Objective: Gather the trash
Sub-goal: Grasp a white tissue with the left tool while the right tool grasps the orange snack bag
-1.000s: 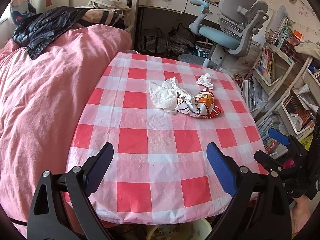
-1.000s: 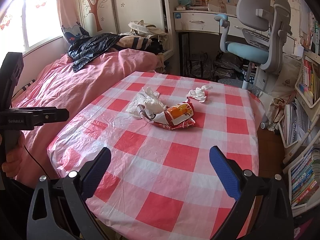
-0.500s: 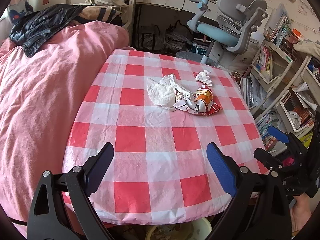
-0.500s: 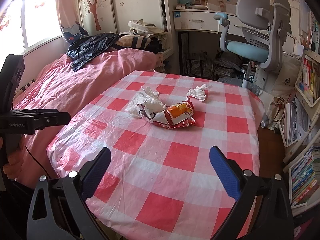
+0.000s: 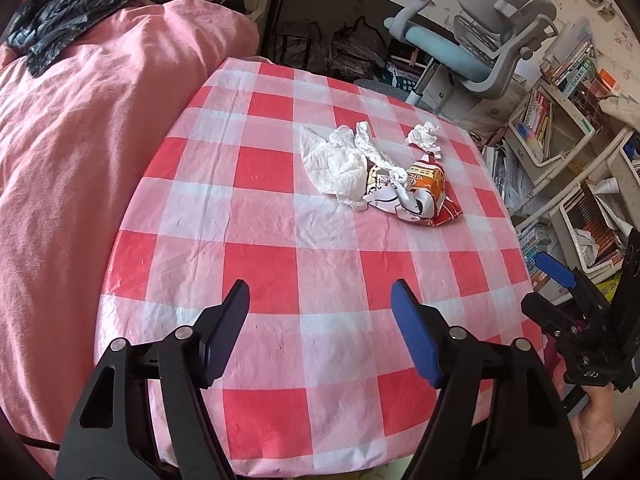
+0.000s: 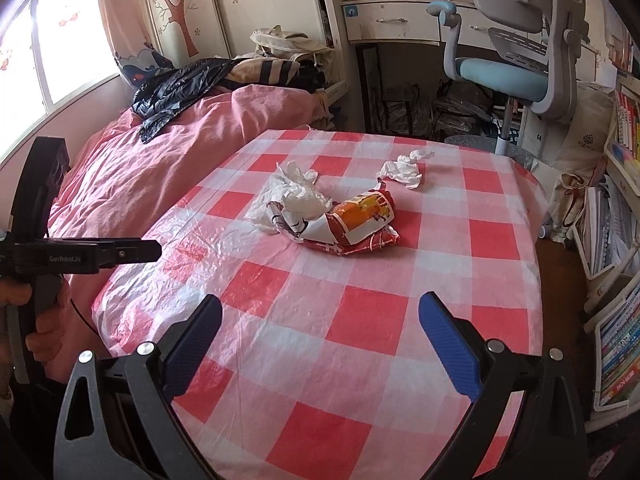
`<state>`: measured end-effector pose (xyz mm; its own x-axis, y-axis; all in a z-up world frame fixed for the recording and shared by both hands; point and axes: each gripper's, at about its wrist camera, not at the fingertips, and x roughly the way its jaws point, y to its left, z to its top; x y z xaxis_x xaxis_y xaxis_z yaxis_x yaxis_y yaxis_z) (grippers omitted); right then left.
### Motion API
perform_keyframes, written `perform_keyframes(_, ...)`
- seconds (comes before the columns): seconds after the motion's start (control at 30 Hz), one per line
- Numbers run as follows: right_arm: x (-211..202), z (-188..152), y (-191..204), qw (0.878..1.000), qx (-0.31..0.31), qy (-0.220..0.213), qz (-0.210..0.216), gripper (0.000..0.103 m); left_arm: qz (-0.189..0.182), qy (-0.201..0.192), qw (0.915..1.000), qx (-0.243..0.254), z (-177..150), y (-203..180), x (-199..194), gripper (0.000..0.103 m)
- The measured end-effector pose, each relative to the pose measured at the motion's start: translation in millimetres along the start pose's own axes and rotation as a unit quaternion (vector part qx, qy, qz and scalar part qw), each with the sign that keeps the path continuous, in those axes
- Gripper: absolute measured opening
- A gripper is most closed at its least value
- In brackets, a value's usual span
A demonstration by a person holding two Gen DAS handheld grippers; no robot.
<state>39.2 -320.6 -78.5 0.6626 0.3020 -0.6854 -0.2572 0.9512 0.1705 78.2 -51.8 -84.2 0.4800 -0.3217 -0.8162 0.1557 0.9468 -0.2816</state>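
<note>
Trash lies on the far half of a table with a red and white checked cloth (image 5: pixel 328 264). A crumpled white tissue (image 5: pixel 336 162) touches a red and orange snack wrapper (image 5: pixel 416 196). A smaller tissue wad (image 5: pixel 424 138) lies apart behind them. In the right wrist view the same three show: tissue (image 6: pixel 298 196), wrapper (image 6: pixel 356 220), small wad (image 6: pixel 404 168). My left gripper (image 5: pixel 320 316) is open and empty above the near table edge. My right gripper (image 6: pixel 320 324) is open and empty above the near right corner.
A pink bed (image 5: pixel 80 140) with a black jacket (image 5: pixel 68 8) borders the table's left side. A grey and blue office chair (image 5: pixel 480 52) and a white desk (image 6: pixel 392 24) stand behind. Bookshelves (image 5: pixel 560 128) line the right.
My left gripper has moved forward over the table and tilted down, so the trash looks nearer. The right gripper has barely moved.
</note>
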Motion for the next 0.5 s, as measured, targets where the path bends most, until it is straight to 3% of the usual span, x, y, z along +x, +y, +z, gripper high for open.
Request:
perform_keyframes(0.13, 17, 10, 14, 0.999, -0.046, 0.004, 0.000, 0.095, 0.000, 0.005, 0.9998, -0.021, 17, 11, 23, 0.060)
perform_keyframes(0.33, 43, 32, 4, 0.999, -0.035, -0.002, -0.001, 0.095, -0.010, -0.001, 0.9991, -0.041, 49, 11, 55, 0.060)
perform_keyframes(0.5, 66, 42, 10, 0.997, -0.082, 0.003, 0.006, 0.095, 0.005, 0.004, 0.9995, -0.031, 73, 0, 85, 0.060)
